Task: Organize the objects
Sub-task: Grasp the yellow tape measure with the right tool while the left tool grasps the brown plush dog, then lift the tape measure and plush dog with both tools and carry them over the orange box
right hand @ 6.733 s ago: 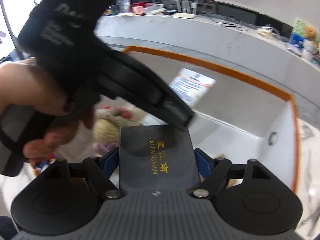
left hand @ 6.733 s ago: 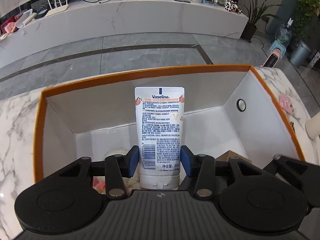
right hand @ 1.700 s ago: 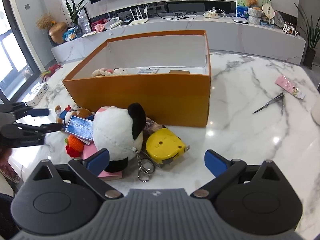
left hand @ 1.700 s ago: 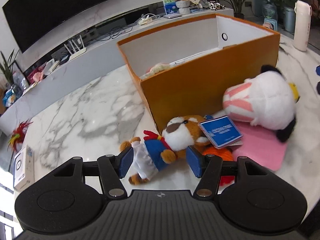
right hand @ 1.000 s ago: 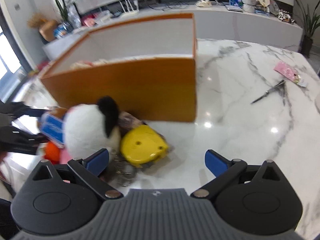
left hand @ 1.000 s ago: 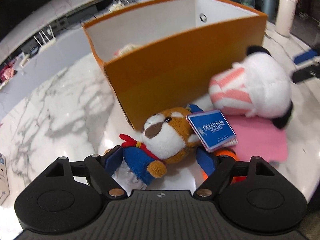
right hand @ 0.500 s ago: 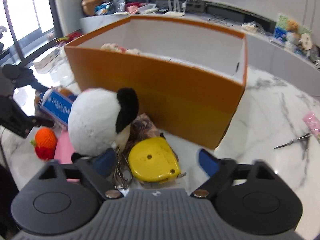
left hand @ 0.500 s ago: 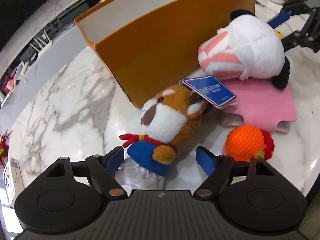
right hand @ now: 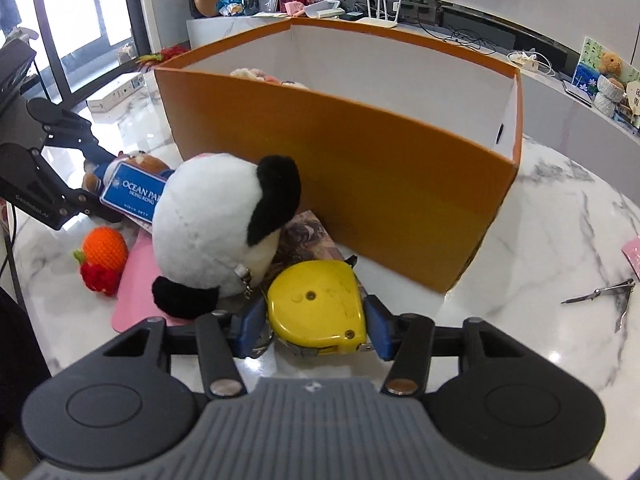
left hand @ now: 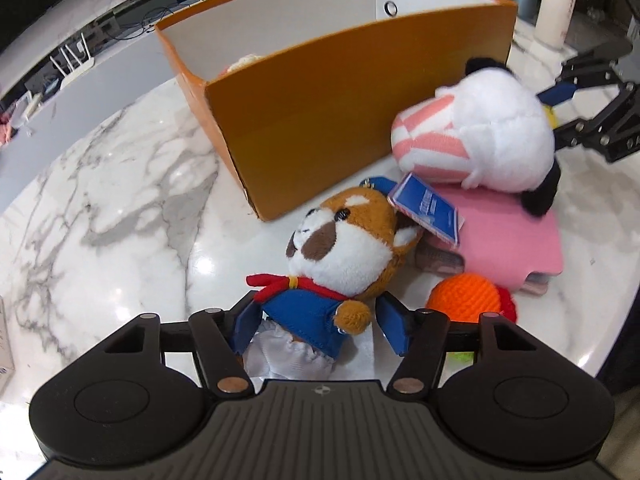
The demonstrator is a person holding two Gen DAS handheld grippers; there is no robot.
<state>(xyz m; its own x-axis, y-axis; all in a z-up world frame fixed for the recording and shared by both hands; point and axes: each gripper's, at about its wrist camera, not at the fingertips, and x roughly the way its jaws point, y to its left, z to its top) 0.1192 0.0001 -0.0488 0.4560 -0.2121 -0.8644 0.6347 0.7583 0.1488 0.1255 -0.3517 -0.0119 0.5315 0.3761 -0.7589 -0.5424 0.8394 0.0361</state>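
A brown plush animal [left hand: 344, 248] in a blue outfit and red scarf lies on the marble table in front of the orange box [left hand: 320, 128]. My left gripper [left hand: 320, 328] is closing around its body, and a sliver of gap still shows at the right pad. In the right wrist view a yellow tape measure [right hand: 316, 304] lies beside a white panda plush [right hand: 208, 232]. My right gripper [right hand: 314, 330] is closing on the tape measure, both pads against its sides.
A blue tag [left hand: 426, 210], a pink pad [left hand: 516, 248] and an orange crochet fruit [left hand: 464, 300] crowd around the plush toys. The box [right hand: 360, 168] holds soft toys. Small scissors [right hand: 600, 292] lie to the right, and a white bottle [left hand: 556, 4] stands beyond the box.
Both pairs of jaws have narrowed from wide open, the left around the brown plush and the right onto the yellow tape measure. The right view has rolled and moved in closer.
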